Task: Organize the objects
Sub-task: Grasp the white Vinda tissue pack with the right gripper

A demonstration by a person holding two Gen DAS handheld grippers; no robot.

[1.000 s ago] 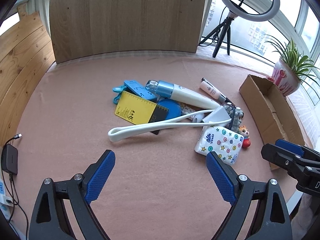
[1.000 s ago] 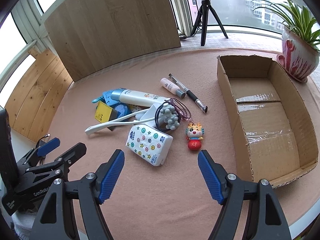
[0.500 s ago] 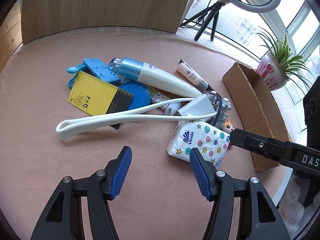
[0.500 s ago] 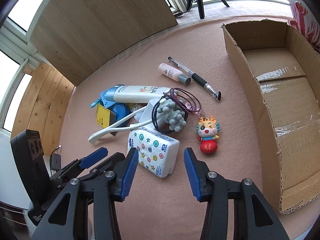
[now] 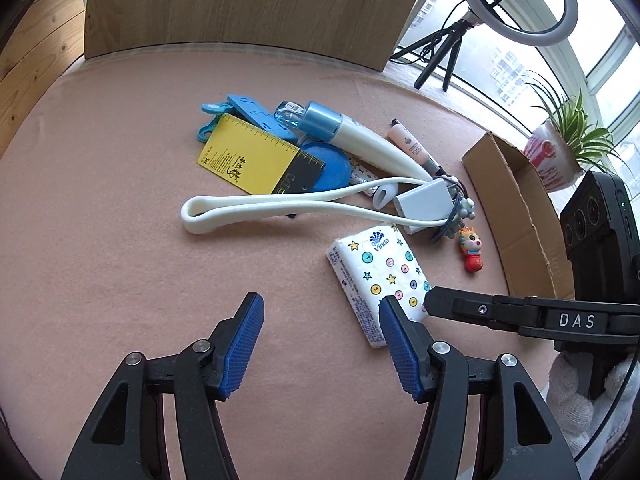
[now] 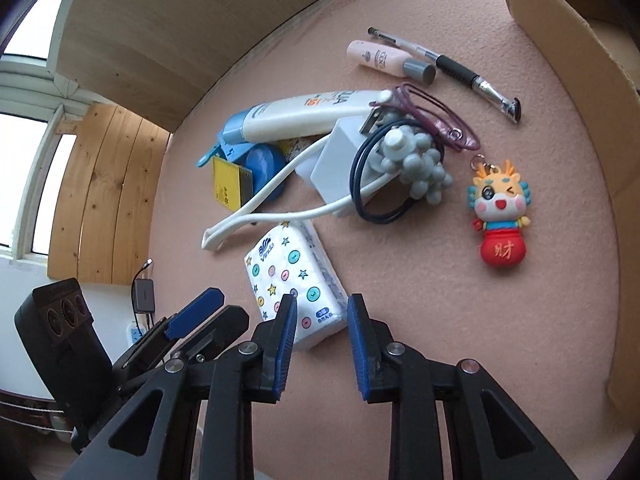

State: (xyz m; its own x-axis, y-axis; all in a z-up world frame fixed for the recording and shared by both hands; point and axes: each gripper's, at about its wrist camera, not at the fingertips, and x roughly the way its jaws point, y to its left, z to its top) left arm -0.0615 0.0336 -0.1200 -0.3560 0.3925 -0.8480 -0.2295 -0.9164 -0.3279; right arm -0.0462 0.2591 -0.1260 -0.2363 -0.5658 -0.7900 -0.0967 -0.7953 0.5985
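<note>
On the pink felt table top a clutter of small things lies in a heap, and nearest of them is a tissue pack printed with stars and buttons, lying flat just this side of the pile. The right gripper hangs over the near corner of that pack with its jaws closing; the corner sits between the blue pads, but a gap shows on the right side, so the pack is not yet pinched. The left gripper stands spread and holds nothing, its right-hand pad just at the near left edge of the tissue pack, bare felt between its jaws. Beyond the pack a white looped cable runs from a white charger block, with dark hair ties and a grey knobbly toy on top. Farther off lie a white sunscreen tube with a blue cap, a yellow ruler card, a blue round lid, a small pink tube and a pen. To the right a dragon keychain lies apart from the heap, near the open cardboard box. A potted plant and a ring light stand by the far window.
</note>
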